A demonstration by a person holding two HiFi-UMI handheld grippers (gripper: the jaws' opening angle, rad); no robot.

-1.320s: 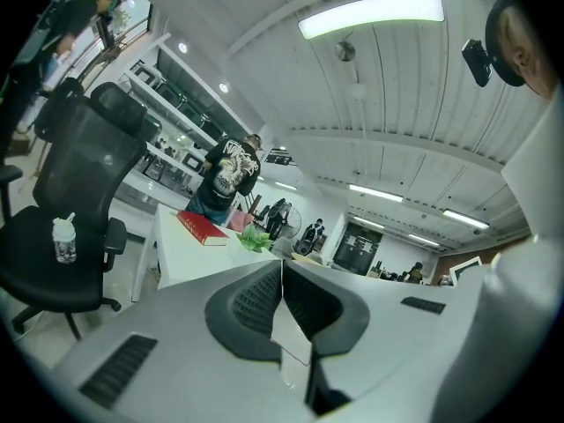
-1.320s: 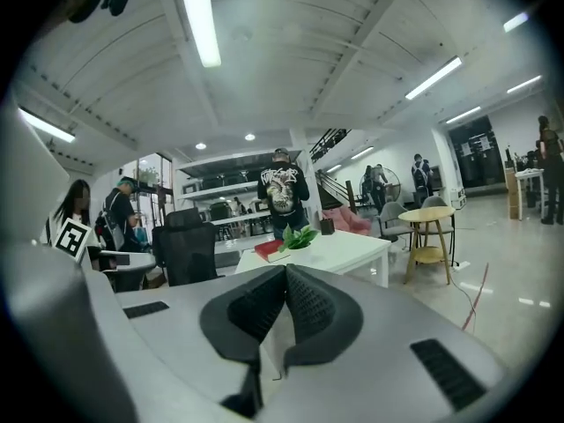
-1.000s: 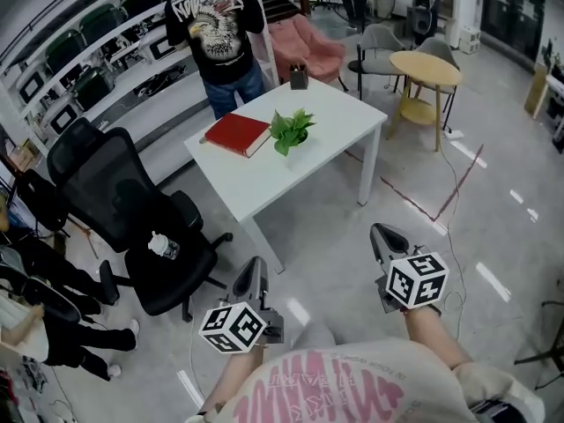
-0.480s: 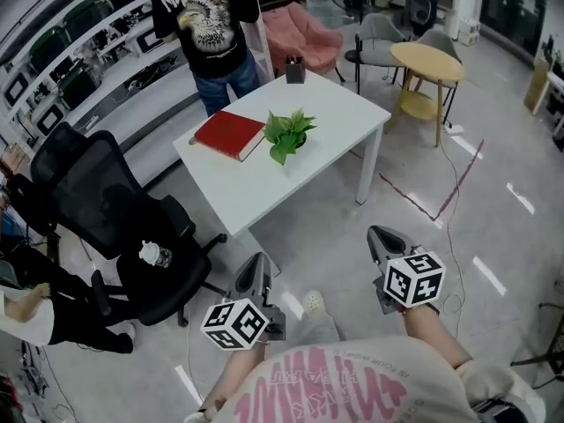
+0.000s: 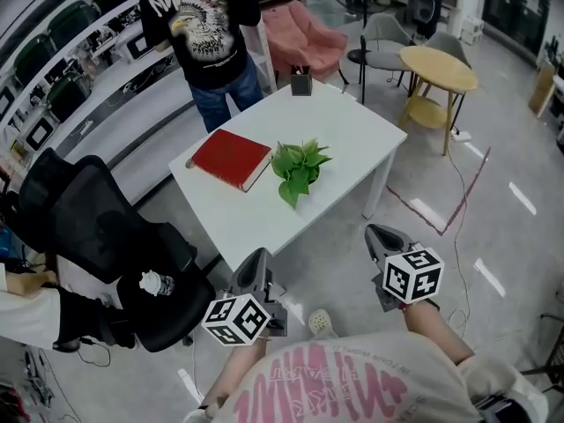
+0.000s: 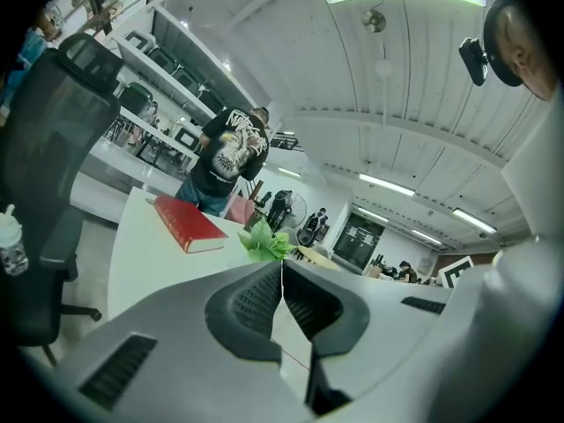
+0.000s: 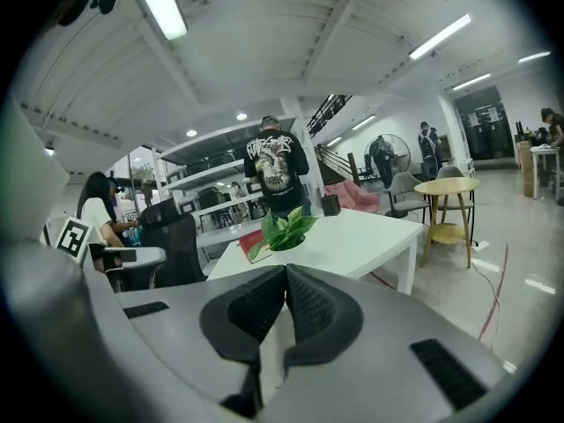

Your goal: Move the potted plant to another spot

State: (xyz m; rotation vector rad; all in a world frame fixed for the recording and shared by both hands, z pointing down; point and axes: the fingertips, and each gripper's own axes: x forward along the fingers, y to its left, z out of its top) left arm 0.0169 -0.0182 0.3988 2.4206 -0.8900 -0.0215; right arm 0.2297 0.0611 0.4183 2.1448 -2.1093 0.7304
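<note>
A small potted plant (image 5: 297,167) with green leaves stands near the middle of a white table (image 5: 352,126), just right of a red book (image 5: 230,159). The plant (image 6: 266,244) shows beyond the left jaws, and the plant (image 7: 285,229) also sits ahead of the right jaws. My left gripper (image 5: 256,271) is shut and empty, held over the floor short of the table's near edge. My right gripper (image 5: 382,238) is shut too, with nothing in it, off the table's near right corner.
A person in a black printed shirt (image 5: 208,25) stands at the table's far side. A dark pen holder (image 5: 301,81) sits at the far edge. A black office chair (image 5: 97,236) with a bottle (image 5: 153,284) stands left. A round yellow side table (image 5: 438,70) is at right.
The table and plant have come closer in the head view as I walked toward them. Both grippers stay shut and keep the same spacing.
</note>
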